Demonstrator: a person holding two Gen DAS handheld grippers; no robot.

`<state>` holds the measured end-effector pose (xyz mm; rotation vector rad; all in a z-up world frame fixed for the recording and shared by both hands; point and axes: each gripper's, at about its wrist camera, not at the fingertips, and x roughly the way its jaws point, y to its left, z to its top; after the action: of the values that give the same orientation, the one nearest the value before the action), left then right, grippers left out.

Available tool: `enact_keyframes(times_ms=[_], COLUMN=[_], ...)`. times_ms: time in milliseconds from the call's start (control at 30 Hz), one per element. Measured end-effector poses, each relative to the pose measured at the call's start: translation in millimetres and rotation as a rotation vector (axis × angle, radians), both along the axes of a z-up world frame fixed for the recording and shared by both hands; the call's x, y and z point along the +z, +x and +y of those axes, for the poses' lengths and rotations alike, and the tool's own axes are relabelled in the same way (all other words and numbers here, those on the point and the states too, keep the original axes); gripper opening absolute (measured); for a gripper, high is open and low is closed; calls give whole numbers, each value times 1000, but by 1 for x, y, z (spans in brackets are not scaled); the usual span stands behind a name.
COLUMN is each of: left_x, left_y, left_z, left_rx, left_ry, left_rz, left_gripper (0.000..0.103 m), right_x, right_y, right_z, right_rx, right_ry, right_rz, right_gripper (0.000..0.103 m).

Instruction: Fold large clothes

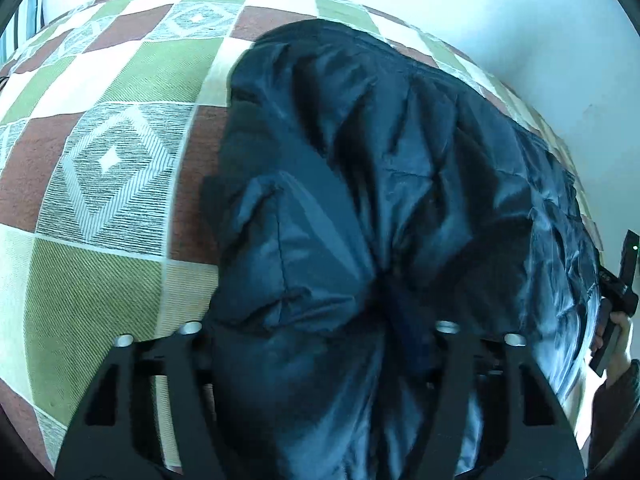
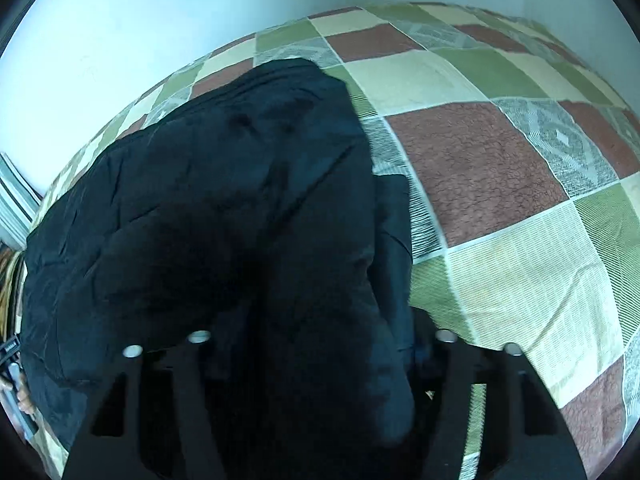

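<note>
The dark jacket (image 1: pixel 400 184) lies bunched on the checked bedspread (image 1: pixel 100 168). The left gripper (image 1: pixel 320 344) and the right gripper (image 2: pixel 320 352) are each clamped on a thick fold of its near edge. Next step, probably: both lift together and carry this edge over evenly.
</note>
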<state>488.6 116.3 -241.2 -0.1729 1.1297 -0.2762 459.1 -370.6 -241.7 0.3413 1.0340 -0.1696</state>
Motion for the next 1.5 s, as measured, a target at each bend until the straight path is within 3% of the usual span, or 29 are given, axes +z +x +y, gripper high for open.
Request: enact_keyframes(times_ms=[200, 300, 400, 600, 967, 1500], left_x=[3, 7, 9, 11, 27, 49], left_y=[-2, -6, -7, -2, -38, -197], left_z=[-17, -28, -36, -46, -17, 33], left_rx=[-7, -13, -17, -7, 19, 77], left_ry=[40, 97, 135, 139, 115, 100], left_rz=[-41, -69, -88, -95, -104, -65], left_gripper=[32, 27, 25, 21, 16, 16], right_x=[6, 8, 9, 12, 22, 31], right_y=[-6, -10, -11, -15, -38, -171], right_z=[13, 19, 20, 22, 28, 66], right_rx=[6, 2, -4, -18, -17, 70], right_ry=[-30, -48, -53, -53, -16, 88], right_rz=[-25, -40, -50, -70, -82, -59], right_gripper=[35, 30, 27, 24, 20, 19])
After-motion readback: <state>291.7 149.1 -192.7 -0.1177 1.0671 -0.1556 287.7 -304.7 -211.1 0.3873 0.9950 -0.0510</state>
